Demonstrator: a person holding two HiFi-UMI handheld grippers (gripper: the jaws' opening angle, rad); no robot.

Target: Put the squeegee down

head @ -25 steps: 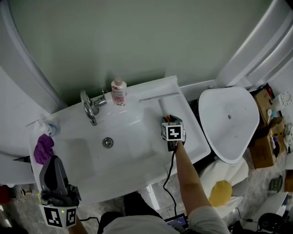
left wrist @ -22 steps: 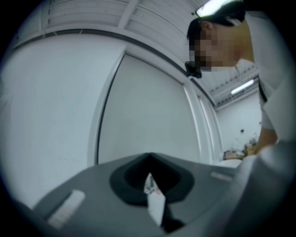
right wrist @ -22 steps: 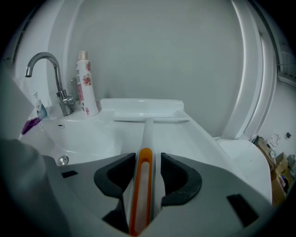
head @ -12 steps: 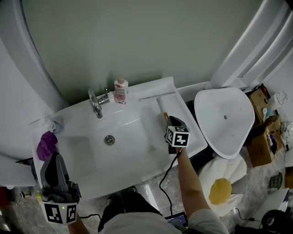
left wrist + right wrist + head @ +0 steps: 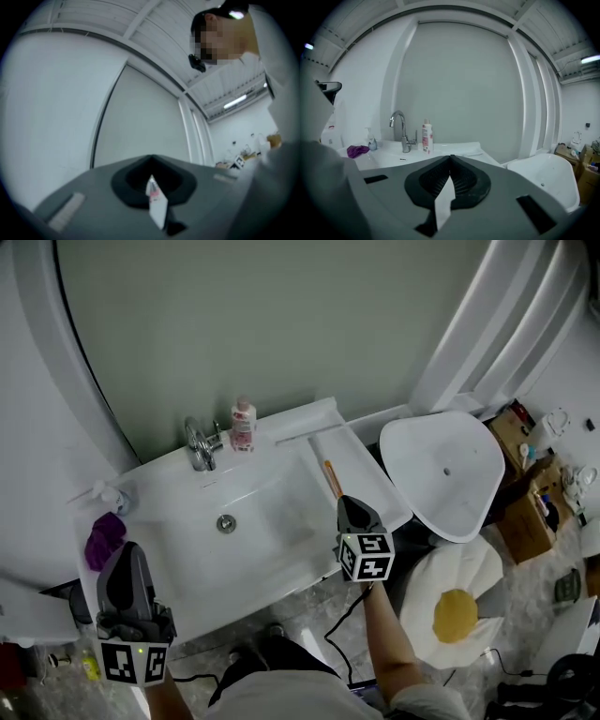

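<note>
The squeegee lies on the right ledge of the white sink. Its white blade rests along the back edge and its orange-tipped handle points toward me. No gripper touches it. My right gripper hangs above the sink's front right corner, a short way back from the handle's end. Its jaws are shut with nothing between them, as the right gripper view also shows. My left gripper is shut and empty over the sink's front left corner. In the left gripper view it points at the bare wall.
A chrome faucet and a pink-labelled bottle stand at the back of the sink. A purple cloth and a soap dispenser sit at its left end. A white rounded fixture, an egg-shaped cushion and cardboard boxes are on the right.
My right gripper has closed and drawn back and up from the squeegee handle, which now lies uncovered on the ledge. The left gripper has drifted only a little.
</note>
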